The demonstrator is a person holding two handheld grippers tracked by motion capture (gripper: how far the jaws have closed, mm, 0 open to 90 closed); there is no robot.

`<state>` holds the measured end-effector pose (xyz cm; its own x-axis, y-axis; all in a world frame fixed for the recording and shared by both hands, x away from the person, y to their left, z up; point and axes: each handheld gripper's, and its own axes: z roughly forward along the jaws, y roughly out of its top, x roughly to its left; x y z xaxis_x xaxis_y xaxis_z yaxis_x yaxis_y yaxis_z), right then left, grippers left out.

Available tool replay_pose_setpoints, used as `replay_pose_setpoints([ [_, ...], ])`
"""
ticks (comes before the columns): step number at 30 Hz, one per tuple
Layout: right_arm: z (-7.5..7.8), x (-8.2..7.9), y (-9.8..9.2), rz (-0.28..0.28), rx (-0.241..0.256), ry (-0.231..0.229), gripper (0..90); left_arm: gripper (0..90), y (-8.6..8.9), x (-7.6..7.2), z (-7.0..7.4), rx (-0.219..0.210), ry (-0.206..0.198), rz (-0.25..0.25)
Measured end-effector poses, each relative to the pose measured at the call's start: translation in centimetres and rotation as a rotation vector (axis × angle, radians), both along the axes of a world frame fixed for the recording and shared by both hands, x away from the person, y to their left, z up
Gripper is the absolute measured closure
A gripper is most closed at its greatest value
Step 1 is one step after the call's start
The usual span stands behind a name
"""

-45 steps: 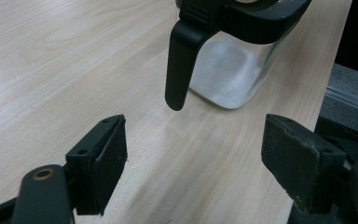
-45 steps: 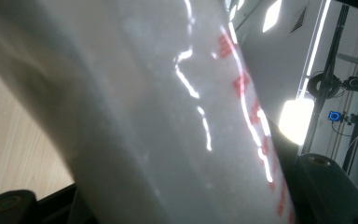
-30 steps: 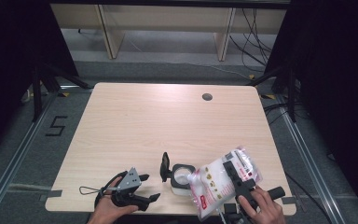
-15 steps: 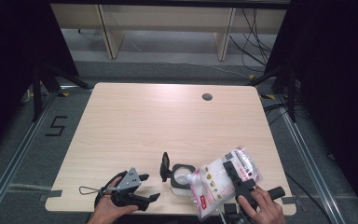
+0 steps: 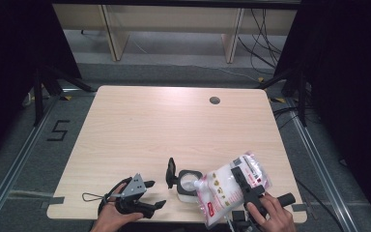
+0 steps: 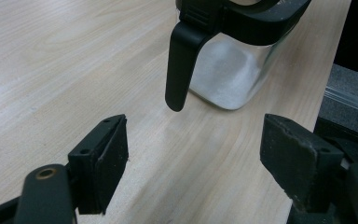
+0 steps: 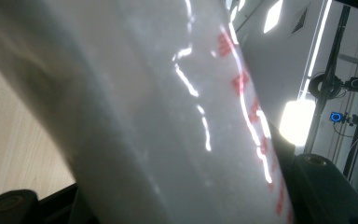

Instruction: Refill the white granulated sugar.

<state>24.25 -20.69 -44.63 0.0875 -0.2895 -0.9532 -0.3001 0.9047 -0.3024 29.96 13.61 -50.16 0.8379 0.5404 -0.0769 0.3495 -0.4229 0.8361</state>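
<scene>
A clear jar (image 5: 187, 186) with a black rim and some white powder inside stands near the table's front edge. Its black handle (image 6: 182, 60) points toward my left gripper (image 5: 155, 195), which rests low on the table to the jar's left, open and holding nothing. In the left gripper view the jar (image 6: 233, 74) sits just beyond the spread jaws of the left gripper (image 6: 191, 163). My right gripper (image 5: 244, 182) is shut on a plastic bag of white powder with red print (image 5: 224, 191). The bag is tilted, its lower corner over the jar's mouth. The bag (image 7: 158, 112) crowds the right gripper view.
The wooden table (image 5: 174, 130) has a round cable hole (image 5: 215, 100) at the back right. Dark stands and cables flank it on the floor. Shelving legs stand behind the table.
</scene>
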Motion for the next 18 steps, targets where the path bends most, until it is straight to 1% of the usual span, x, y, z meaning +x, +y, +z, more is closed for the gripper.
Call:
replay_pose_setpoints([
  [1,0.00,0.01,-0.01,0.001,0.000,0.000,49.2,23.1,0.00,-0.03,-0.01,-0.002,0.002,0.002],
  [2,0.01,0.02,0.00,0.001,0.001,0.000,49.2,23.1,-0.09,-0.23,-0.06,-0.016,0.025,0.024],
  [3,0.01,0.03,0.00,0.003,0.003,0.000,49.2,23.1,0.08,-0.16,0.00,0.004,0.014,0.014],
  [4,0.00,0.03,0.02,0.002,0.004,-0.001,49.2,23.1,0.16,-0.15,0.04,0.011,0.014,0.016],
  [5,0.00,0.02,0.02,0.002,0.003,-0.001,49.2,23.1,0.12,-0.19,0.08,-0.001,0.010,0.012],
  [6,-0.01,0.03,0.01,0.002,0.001,0.000,49.2,23.1,0.18,-0.17,0.11,0.000,0.009,0.007],
  [7,-0.01,0.04,0.00,0.003,0.000,0.001,49.2,23.0,0.23,-0.10,0.14,0.005,0.000,-0.002],
  [10,0.05,0.04,-0.04,0.001,-0.007,0.000,49.2,23.0,0.19,-0.06,0.06,0.003,-0.006,-0.001],
  [12,0.06,0.06,-0.04,0.001,-0.010,-0.001,49.3,22.9,0.19,-0.08,0.12,0.011,-0.004,-0.002],
  [16,-0.03,0.05,-0.07,0.000,0.000,0.001,49.3,22.8,0.13,-0.19,0.13,0.006,0.005,0.010],
  [17,0.03,0.04,-0.06,-0.002,-0.010,0.001,49.3,22.8,0.11,-0.17,0.07,0.000,0.003,0.008],
  [18,0.02,0.01,-0.05,-0.003,-0.011,-0.001,49.3,22.8,0.03,-0.23,0.01,-0.010,0.014,0.014],
])
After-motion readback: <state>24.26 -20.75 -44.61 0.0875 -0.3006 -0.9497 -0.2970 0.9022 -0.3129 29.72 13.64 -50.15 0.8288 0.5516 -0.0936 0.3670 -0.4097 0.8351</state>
